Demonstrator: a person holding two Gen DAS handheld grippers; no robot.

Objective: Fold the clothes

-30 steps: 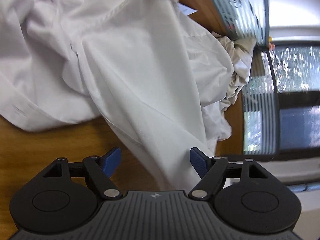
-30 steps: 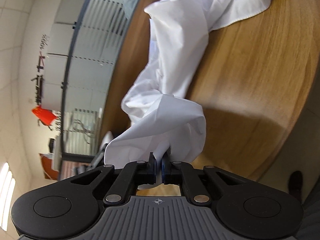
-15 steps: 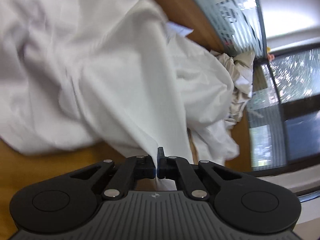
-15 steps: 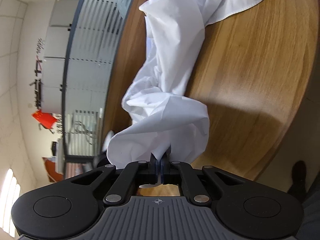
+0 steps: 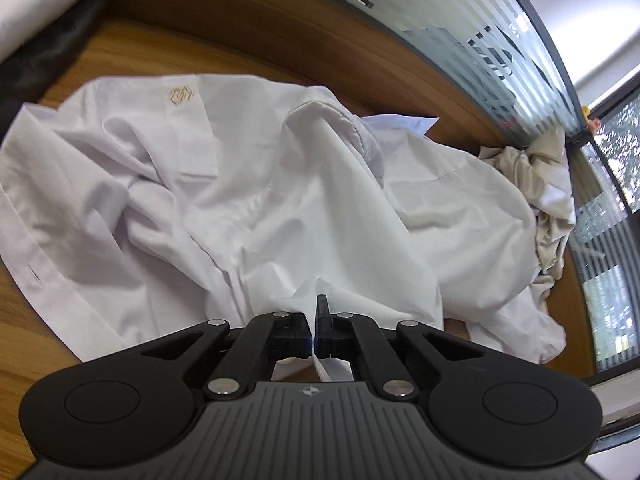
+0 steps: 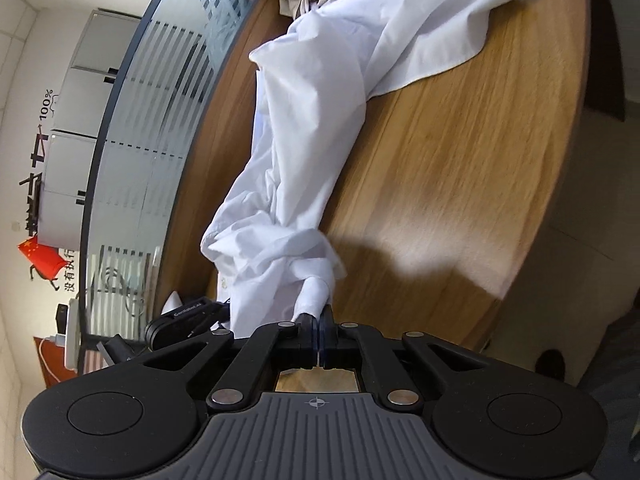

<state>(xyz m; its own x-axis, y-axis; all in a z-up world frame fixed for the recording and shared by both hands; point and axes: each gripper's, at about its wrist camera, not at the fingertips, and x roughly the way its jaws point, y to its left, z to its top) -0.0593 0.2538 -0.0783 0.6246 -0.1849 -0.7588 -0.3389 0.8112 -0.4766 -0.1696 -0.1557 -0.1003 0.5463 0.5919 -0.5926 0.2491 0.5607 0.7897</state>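
Step in hand: pick-up for spreading. Left claw (image 5: pixel 317 326) and right claw (image 6: pixel 319 334) each clamp the crumpled white shirt (image 5: pixel 248 200), which trails ahead across the tabletop (image 6: pixel 460 152). Next move: lift, pull apart, lay flat.

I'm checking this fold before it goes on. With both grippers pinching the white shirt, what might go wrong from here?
1. The left gripper pinches only a thin fold of the white shirt; lifting may pull it free.
2. The right gripper holds a twisted, bunched end, so the shirt may not spread flat.
3. The beige garment touches the shirt's far side and could be dragged along.
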